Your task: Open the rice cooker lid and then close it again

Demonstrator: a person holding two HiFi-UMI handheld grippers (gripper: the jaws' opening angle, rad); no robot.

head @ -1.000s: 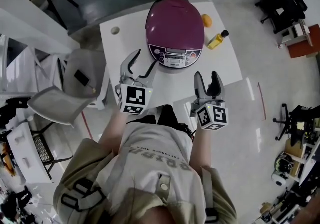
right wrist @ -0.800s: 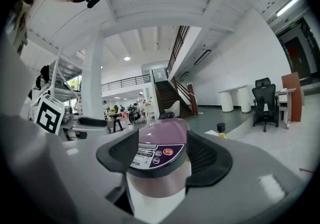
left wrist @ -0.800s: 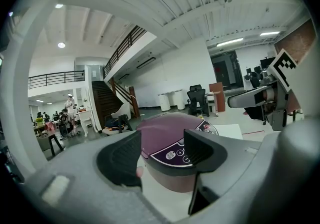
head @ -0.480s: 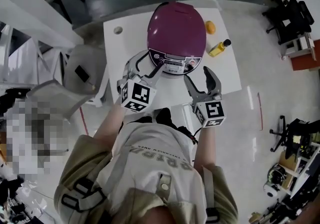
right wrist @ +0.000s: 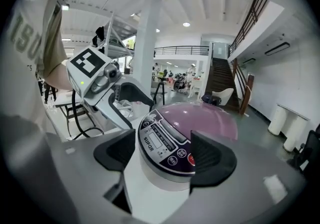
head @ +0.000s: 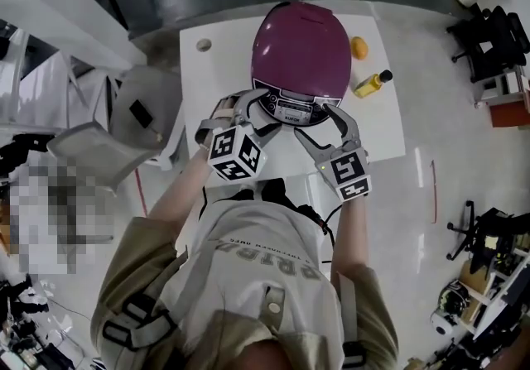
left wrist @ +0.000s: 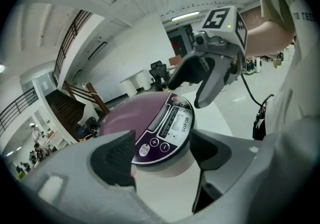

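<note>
A purple-lidded rice cooker [head: 300, 50] is seen standing on the white table [head: 377, 124], its lid shut and its control panel [head: 290, 105] turned toward 6 o'clock, facing the person. The left gripper [head: 252, 112] is held at about 7 o'clock of the cooker. Its jaws are spread and have just been opening. In the left gripper view the panel's rim is framed in the gap between them, with no pad pressed on it. The right gripper [head: 321, 124] is held at about 5 o'clock of the cooker. Its jaws are likewise spread and have just been opening, and the cooker's front is seen through their gap, ungripped. An orange fruit [head: 359, 47] is found at 2 o'clock of the cooker, and a yellow bottle with a dark cap [head: 371, 84] lies at 4 o'clock. A grey chair [head: 124, 124] is placed off the table's edge at 9 o'clock.
</note>
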